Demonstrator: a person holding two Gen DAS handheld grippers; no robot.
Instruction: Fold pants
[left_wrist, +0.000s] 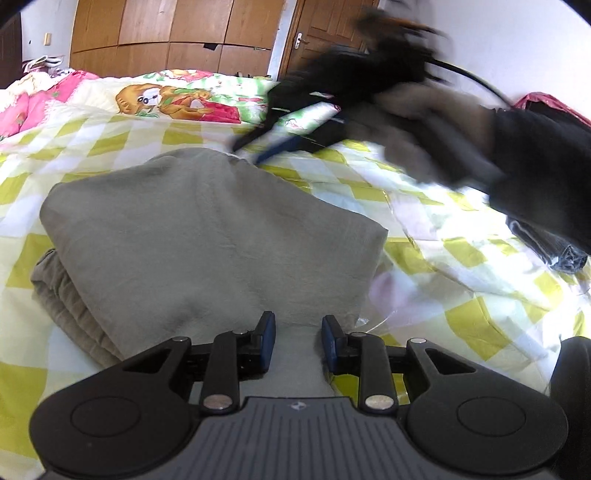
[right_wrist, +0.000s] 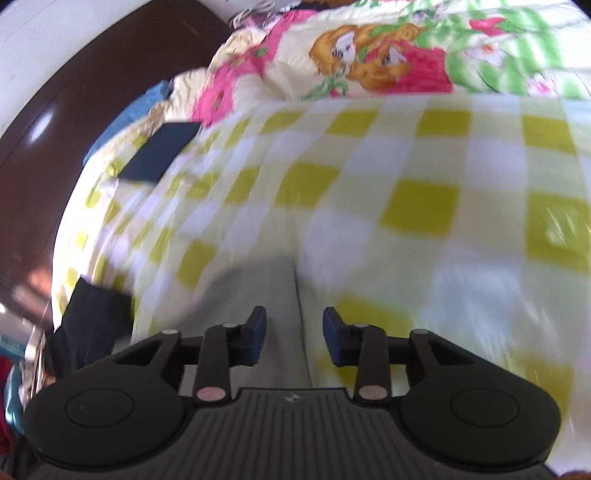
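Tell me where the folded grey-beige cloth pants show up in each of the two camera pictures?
Left wrist view: the folded grey-beige cloth pants fill the middle, reaching down between the left gripper pads.
Right wrist view: only a blurred grey strip at lower centre, running between the right gripper pads.
Shared landmark: the yellow-and-white checked bedsheet, with the cartoon-print quilt behind it.

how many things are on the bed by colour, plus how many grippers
grey-beige: 1, the folded pants
dark navy: 1, a flat rectangular item near the bed's edge
black with blue pads: 2, the left gripper and the right gripper
total: 4
All lie on or work over the yellow checked bedspread.
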